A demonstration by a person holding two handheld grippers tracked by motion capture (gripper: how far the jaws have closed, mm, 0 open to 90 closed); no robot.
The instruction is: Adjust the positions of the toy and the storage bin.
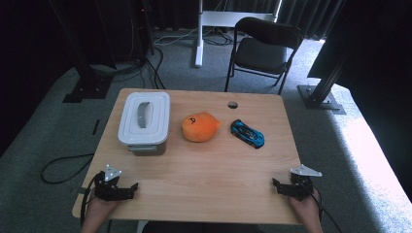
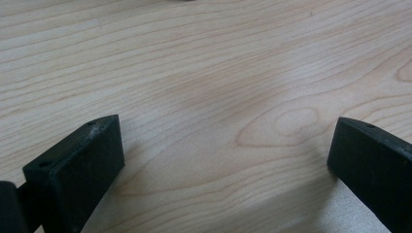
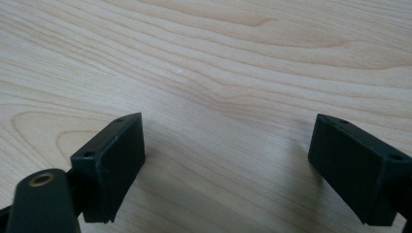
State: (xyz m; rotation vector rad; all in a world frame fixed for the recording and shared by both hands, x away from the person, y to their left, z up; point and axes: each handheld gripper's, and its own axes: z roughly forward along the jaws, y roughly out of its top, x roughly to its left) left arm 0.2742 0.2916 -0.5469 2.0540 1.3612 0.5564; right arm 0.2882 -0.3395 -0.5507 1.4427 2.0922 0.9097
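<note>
Grippers parked at the near table edge — left gripper (image 1: 127, 190) and right gripper (image 1: 281, 186) both rest on bare wood (image 2: 209, 97), jaws spread wide, nothing between them. Lidded grey container (image 1: 144, 122), orange plush toy (image 1: 199, 127) and blue toy car (image 1: 247, 134) sit in a row mid-table, well apart from both — likely laid out within easy reach for a start.

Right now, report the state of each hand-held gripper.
Left hand-held gripper: open, holding nothing, over bare table.
Right hand-held gripper: open, holding nothing, over bare table.
</note>
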